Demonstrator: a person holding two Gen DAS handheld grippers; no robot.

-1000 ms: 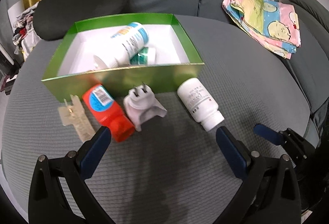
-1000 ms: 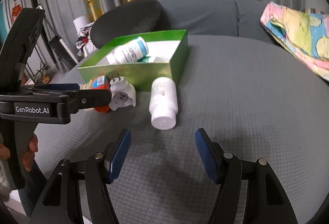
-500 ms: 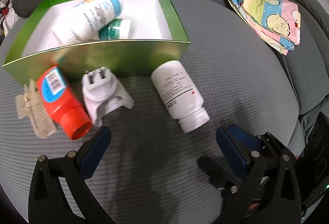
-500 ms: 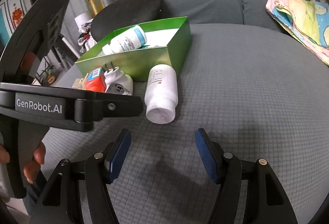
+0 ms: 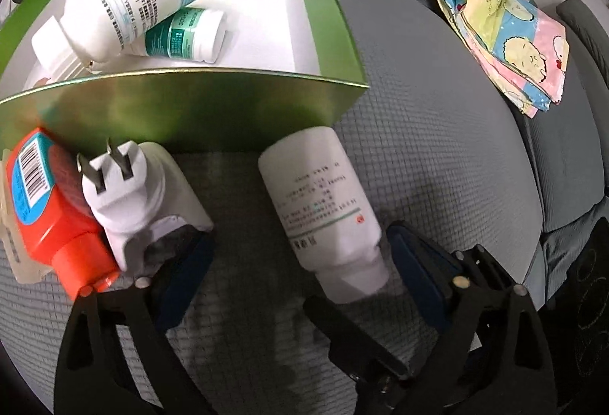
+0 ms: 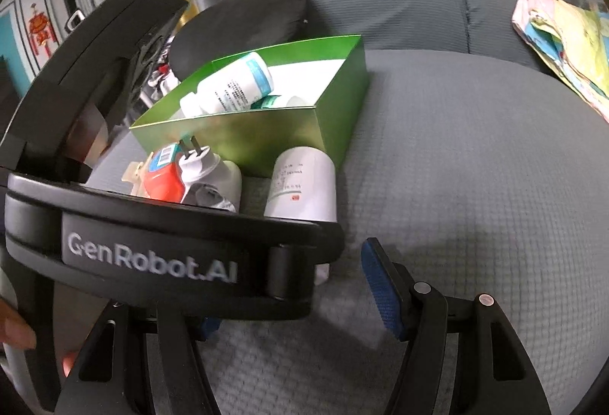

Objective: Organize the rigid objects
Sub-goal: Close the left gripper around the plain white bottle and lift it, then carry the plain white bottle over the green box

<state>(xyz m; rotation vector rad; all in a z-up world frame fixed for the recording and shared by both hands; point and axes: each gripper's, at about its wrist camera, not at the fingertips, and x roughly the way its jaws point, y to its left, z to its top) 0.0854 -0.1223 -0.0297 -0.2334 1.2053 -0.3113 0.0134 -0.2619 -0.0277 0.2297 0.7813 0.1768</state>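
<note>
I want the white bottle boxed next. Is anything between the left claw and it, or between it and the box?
Nothing visible blocks the left claw: the white bottle already lies between its closing fingers. Toward the green box, only the box's near wall stands in the way, so the bottle must go over it.

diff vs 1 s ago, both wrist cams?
The left gripper has come down and forward around the white bottle lying in front of the green box; its jaws have just been closing, with the bottle's cap end between them, not yet pressed. The right gripper edged closer, open on nothing. The bottles in the box, plug adapter and orange bottle stayed put.
</note>
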